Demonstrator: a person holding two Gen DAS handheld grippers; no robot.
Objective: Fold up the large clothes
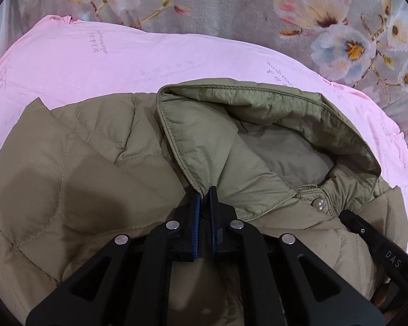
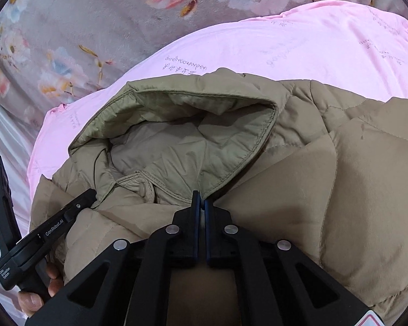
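1 olive hooded jacket point(image 1: 100, 163), 1 pink sheet point(image 1: 95, 62), 1 floral blanket point(image 1: 231, 8), 2 hand-held grippers: left point(image 1: 204, 194), right point(image 2: 200, 198)

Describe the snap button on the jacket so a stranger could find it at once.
Start at the pink sheet and the olive puffer jacket lying on it. Follow the open hood down to its collar. There sits the snap button, small, round and pearly pale, the only shiny dot amid matte olive fabric.
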